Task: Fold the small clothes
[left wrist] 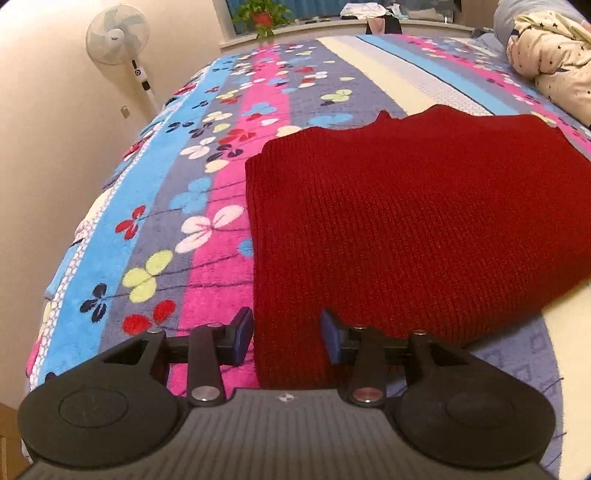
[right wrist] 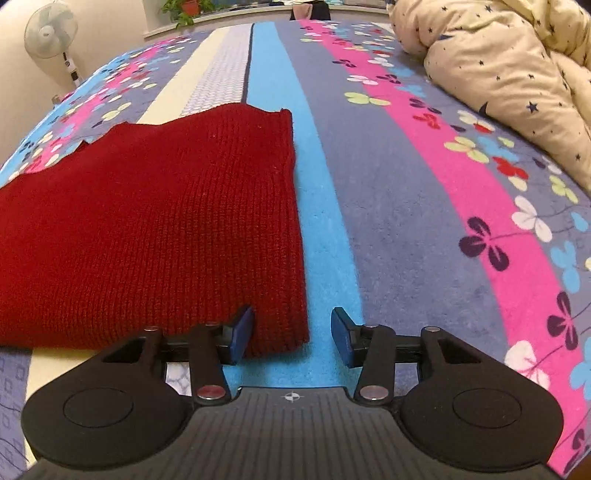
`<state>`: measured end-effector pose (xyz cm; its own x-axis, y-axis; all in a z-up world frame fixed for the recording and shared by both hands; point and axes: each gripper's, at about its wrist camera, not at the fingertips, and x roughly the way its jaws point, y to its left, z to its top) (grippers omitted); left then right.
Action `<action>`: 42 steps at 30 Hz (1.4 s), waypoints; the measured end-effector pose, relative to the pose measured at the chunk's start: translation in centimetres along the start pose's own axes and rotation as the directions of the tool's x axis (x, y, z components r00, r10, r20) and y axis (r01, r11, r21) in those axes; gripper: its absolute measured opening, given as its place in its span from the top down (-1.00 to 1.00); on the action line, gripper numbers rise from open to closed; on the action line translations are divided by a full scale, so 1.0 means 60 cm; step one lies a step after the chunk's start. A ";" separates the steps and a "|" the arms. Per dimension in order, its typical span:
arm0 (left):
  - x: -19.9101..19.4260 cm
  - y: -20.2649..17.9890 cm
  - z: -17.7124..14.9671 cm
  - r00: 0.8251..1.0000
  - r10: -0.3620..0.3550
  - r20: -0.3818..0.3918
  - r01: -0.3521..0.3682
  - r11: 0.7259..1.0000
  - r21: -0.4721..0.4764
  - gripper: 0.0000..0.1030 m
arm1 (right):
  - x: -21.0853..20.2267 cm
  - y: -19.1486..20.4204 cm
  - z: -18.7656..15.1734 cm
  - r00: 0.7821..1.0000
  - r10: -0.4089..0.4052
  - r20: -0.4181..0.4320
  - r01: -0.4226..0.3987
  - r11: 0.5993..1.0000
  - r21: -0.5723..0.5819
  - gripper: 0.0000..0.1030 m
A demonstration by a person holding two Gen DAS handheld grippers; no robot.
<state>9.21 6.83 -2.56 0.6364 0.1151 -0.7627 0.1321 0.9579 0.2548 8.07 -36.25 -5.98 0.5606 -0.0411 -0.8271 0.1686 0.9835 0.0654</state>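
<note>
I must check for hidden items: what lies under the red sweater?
The red sweater lies on the striped flowered blanket. Whether anything else is beneath cannot be seen: the knit covers it.

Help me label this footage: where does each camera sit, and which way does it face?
Left wrist: on the left claw, angled down at the red knit garment, near left corner; its open blue fingers show.
Right wrist: on the right claw, angled down at the garment's near right corner; its open fingers show.
Shared: garment, floral bedspread, standing fan, potted plant, star-print quilt.
</note>
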 end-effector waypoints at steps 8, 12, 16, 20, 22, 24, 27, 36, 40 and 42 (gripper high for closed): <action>0.009 0.009 0.002 1.000 0.021 -0.012 -0.022 1.000 -0.012 0.00 | -0.008 -0.002 0.006 1.000 -0.004 0.020 0.003 0.999 0.035 -0.03; 0.007 0.014 0.003 1.000 0.024 -0.003 -0.024 0.999 -0.025 0.00 | -0.017 -0.006 0.009 0.998 0.007 0.060 -0.010 0.999 0.049 -0.04; 0.008 0.016 0.003 1.000 0.027 -0.005 -0.027 0.999 -0.031 -0.03 | 0.004 -0.004 0.003 1.000 -0.014 -0.012 0.014 1.000 0.026 -0.11; 0.007 0.016 0.004 1.000 0.024 -0.004 -0.024 0.999 -0.035 -0.03 | 0.003 0.000 0.002 1.000 -0.021 -0.005 0.021 1.000 0.017 -0.14; 0.006 0.016 0.004 1.000 0.023 -0.002 -0.023 0.999 -0.035 -0.03 | 0.002 0.002 0.001 1.000 -0.023 -0.004 0.023 1.000 0.017 -0.14; 0.007 0.016 0.003 1.000 0.025 -0.003 -0.025 0.999 -0.036 -0.04 | 0.002 0.003 0.000 1.000 -0.024 -0.003 0.024 1.000 0.013 -0.14; 0.007 0.016 0.004 1.000 0.027 -0.005 -0.027 0.999 -0.038 -0.04 | 0.002 0.002 0.000 1.000 -0.025 -0.002 0.025 1.000 0.011 -0.14; 0.007 0.015 0.003 1.000 0.027 -0.004 -0.027 0.999 -0.036 -0.05 | 0.001 0.003 0.000 1.000 -0.028 -0.001 0.028 1.000 0.005 -0.15; 0.007 0.016 0.002 1.000 0.028 -0.004 -0.028 0.999 -0.033 -0.05 | 0.001 0.004 0.000 1.000 -0.030 -0.001 0.030 1.000 0.003 -0.15; 0.007 0.015 0.002 1.000 0.028 -0.004 -0.028 0.999 -0.034 -0.05 | 0.001 0.005 -0.001 1.000 -0.030 -0.001 0.030 1.000 0.002 -0.15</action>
<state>9.71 7.72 -2.56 0.6369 0.1424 -0.7577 0.0887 0.9627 0.2555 8.12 -35.96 -6.04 0.5543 -0.0704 -0.8293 0.1874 0.9814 0.0419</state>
